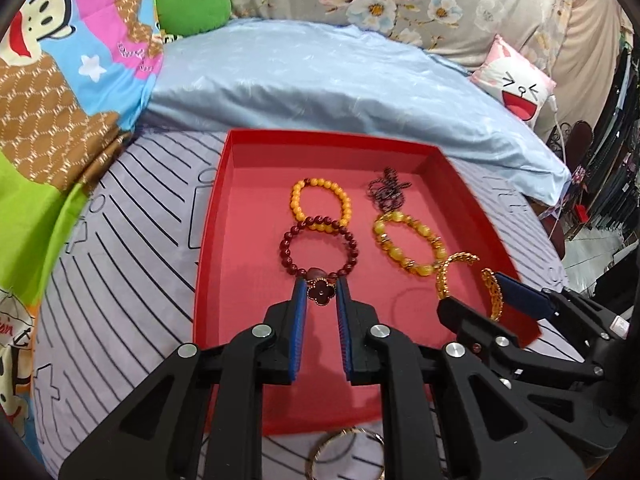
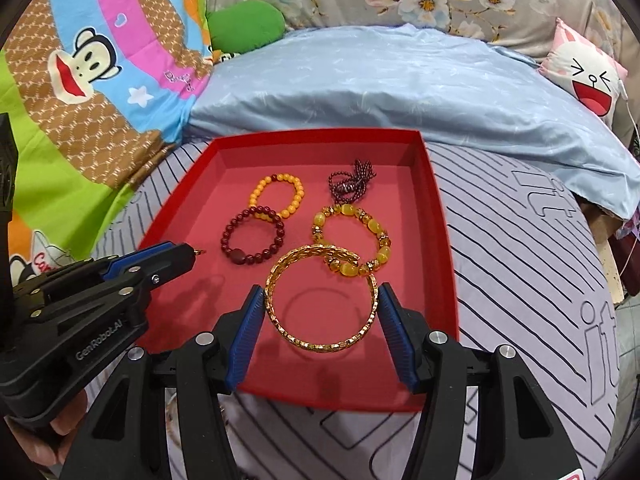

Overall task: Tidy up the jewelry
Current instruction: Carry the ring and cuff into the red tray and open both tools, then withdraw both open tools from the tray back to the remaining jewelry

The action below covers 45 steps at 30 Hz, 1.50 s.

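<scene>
A red tray [image 1: 208, 240] [image 2: 444, 240] lies on the bed and holds several bracelets: an orange bead one [image 1: 297, 197] [image 2: 256, 190], a dark red bead one [image 1: 285, 246] [image 2: 226, 236], a yellow bead one [image 1: 420, 268] [image 2: 376, 228] and a dark bead string [image 1: 386, 190] [image 2: 352, 184]. My left gripper [image 1: 320, 292] [image 2: 188, 254] is shut on a dark red clover charm [image 1: 319, 291] on a thin gold piece. My right gripper [image 2: 320, 300] [image 1: 472, 292] is shut on a gold bangle [image 2: 320, 300] [image 1: 442, 280], held just above the tray floor.
The tray rests on a grey striped sheet [image 1: 120, 280] [image 2: 520, 280]. A thin gold ring [image 1: 344, 456] lies on the sheet below the tray's near edge. A light blue quilt [image 1: 320, 92] and cartoon pillows [image 1: 60, 80] lie behind.
</scene>
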Each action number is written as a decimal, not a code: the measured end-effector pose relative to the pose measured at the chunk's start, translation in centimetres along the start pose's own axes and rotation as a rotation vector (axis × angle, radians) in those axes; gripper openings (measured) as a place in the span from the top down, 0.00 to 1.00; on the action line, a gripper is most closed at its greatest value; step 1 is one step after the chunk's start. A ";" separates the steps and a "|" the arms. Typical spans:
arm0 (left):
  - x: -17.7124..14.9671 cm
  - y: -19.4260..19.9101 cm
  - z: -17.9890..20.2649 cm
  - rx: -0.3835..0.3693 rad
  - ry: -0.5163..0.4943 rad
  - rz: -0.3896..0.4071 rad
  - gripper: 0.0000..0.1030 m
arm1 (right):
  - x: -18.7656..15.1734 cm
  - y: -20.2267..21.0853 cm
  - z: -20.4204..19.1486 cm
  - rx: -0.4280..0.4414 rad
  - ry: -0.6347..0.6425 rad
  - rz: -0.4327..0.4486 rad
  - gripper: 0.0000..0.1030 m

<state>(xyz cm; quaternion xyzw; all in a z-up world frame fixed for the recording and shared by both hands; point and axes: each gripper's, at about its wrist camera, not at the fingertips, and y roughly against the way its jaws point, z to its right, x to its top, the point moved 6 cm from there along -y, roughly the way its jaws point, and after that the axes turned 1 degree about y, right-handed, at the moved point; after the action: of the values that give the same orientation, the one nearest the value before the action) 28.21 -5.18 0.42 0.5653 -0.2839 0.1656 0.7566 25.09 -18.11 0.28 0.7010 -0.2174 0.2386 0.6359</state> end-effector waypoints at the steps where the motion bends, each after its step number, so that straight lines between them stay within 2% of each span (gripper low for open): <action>1: 0.0 -0.3 0.0 0.001 0.003 -0.005 0.86 | -0.1 -0.2 0.0 0.000 0.001 -0.003 0.46; 7: -0.3 -1.8 -0.3 0.003 0.012 -0.027 0.86 | -0.3 -1.7 -0.1 0.004 0.001 -0.026 0.46; 12: -0.4 -2.2 -0.5 0.009 0.026 -0.025 0.85 | -0.3 -2.1 -0.2 -0.026 0.024 -0.019 0.45; 21: -0.4 -1.8 -0.3 0.004 0.034 -0.005 0.70 | -0.3 -1.5 0.7 -0.022 -0.012 -0.008 0.45; 33: -0.5 3.5 -0.4 0.002 0.048 0.065 0.68 | -0.7 4.0 1.2 -0.012 -0.033 0.056 0.45; 39: -2.4 6.5 -0.4 0.009 0.046 0.084 0.68 | -3.0 7.0 0.4 0.006 -0.035 0.064 0.45; 45: -5.8 8.4 -0.6 0.016 0.046 0.060 0.68 | -6.3 8.5 -0.1 0.017 -0.029 0.040 0.45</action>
<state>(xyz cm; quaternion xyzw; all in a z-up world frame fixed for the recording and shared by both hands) 19.00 -1.60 3.10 0.5586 -0.2821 0.2034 0.7530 14.89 -18.78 3.12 0.7054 -0.2385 0.2431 0.6217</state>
